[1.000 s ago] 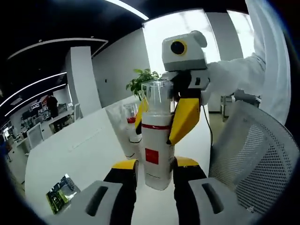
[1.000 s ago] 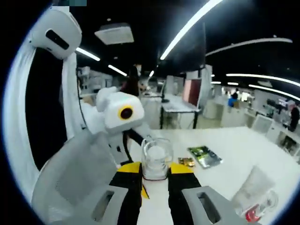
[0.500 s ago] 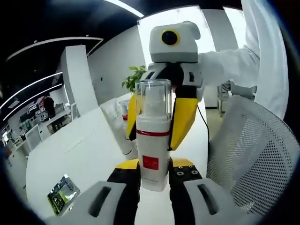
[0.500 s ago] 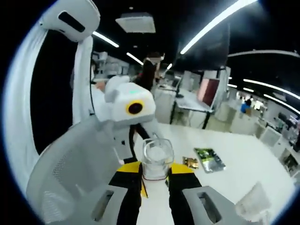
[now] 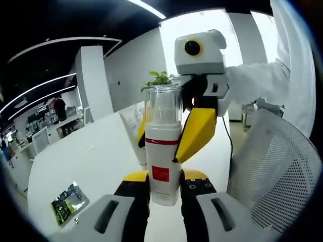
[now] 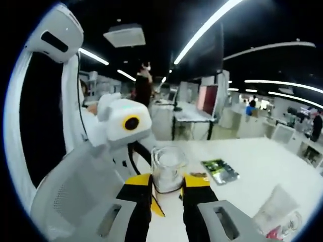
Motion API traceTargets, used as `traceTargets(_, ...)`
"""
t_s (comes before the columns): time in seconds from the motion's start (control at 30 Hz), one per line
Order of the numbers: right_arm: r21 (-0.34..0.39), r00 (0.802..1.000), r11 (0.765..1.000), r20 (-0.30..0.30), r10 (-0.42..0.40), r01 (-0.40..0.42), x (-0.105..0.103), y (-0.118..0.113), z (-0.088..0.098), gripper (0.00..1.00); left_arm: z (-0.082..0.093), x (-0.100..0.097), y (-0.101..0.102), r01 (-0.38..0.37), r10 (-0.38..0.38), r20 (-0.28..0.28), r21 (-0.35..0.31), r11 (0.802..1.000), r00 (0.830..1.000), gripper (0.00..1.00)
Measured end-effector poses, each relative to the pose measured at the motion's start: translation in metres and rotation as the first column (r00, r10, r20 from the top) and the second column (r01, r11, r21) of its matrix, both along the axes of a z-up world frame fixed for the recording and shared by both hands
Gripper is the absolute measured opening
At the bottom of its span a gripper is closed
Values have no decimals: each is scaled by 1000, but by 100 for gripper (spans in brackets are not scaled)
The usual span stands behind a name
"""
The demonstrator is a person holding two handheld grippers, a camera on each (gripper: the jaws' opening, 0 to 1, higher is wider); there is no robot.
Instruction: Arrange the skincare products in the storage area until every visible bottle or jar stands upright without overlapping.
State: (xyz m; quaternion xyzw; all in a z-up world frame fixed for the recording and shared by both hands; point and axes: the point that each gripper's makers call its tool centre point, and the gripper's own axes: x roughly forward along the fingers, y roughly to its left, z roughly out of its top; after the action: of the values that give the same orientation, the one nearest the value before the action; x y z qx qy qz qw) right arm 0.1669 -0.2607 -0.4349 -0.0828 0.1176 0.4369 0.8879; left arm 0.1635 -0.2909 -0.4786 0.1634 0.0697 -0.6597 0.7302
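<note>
Left hand-held gripper (image 5: 164,182) clamps the white cylindrical bottle with red band and clear cap (image 5: 162,156), upright above the white bench (image 5: 96,156). Right hand-held gripper (image 6: 167,182) grips its clear cap (image 6: 167,169). Green packet (image 5: 68,209) lies on bench.

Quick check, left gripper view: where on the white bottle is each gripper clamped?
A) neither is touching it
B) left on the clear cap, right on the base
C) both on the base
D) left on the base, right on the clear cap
D: the left gripper has its jaws closed on the base of the white bottle, while the right gripper grips up at the clear cap.
</note>
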Motion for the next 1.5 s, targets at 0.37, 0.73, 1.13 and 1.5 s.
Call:
traceTargets(0.37, 56, 976, 976, -66, -206, 210, 16, -6, -4, 15, 7, 21, 6, -102, 102, 15, -31, 994, 995, 20)
traceTargets(0.73, 157, 903, 892, -147, -403, 424, 28, -10, 0, 20, 5, 33, 10, -152, 152, 26, -25, 988, 988, 20)
traceTargets(1.13, 212, 854, 828, -169, -492, 518, 31, -5, 15, 20, 6, 52, 19, -236, 236, 106, -19, 972, 966, 20)
traceTargets(1.5, 257, 825, 784, -196, -530, 565, 39, 1, 17, 18, 2, 54, 20, -251, 243, 189, 19, 968, 951, 20)
